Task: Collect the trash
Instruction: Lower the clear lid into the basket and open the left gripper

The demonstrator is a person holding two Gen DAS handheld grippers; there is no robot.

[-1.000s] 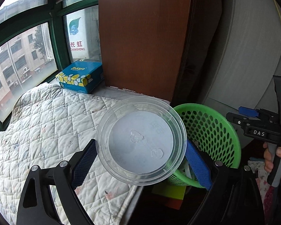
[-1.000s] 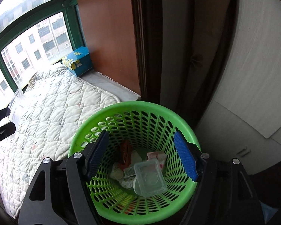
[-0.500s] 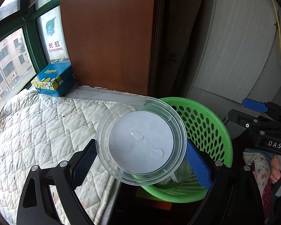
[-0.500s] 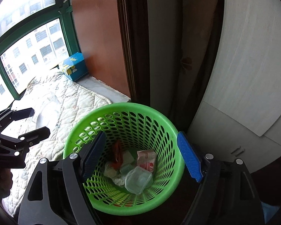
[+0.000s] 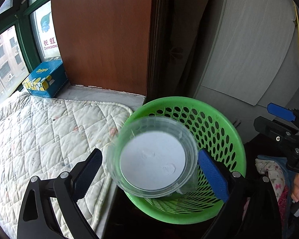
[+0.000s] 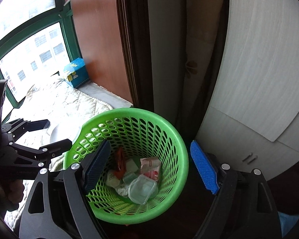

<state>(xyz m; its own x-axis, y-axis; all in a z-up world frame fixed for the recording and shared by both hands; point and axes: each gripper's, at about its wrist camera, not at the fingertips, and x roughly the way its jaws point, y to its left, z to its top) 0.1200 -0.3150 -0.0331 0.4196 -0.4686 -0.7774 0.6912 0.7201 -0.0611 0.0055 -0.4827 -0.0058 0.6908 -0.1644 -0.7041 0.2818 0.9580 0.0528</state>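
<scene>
left claw (image 5: 149, 171): mine, spread wide. Blue pads sit either side of the round clear plastic container (image 5: 152, 157); there's a gap at the left pad, and I can't tell whether the right pad touches.
container position: between my left pads, tilted, open mouth toward the camera, over the near-left rim of the green perforated plastic basket (image 5: 225, 137). It looks blurred.
container look: transparent wall, round whitish base with a couple of small raised marks.
right claw (image 6: 150, 165): mine, spread wide, gripping nothing; hangs over the basket with the left pad inside the rim line and the right pad outside it.
basket contents: clear square plastic box with lid (image 6: 142, 189), pink printed wrapper (image 6: 151, 167), red wrapper (image 6: 120, 162), crumpled white paper (image 6: 120, 188), all at the bottom.
basket location: on the floor just beside the edge of the bed with the white quilted cover (image 5: 39, 135), next to a brown wooden panel (image 5: 101, 33).
rest: blue and yellow tissue box (image 5: 45, 81) on the sill by the window (image 5: 4, 59), well apart from the basket.
</scene>
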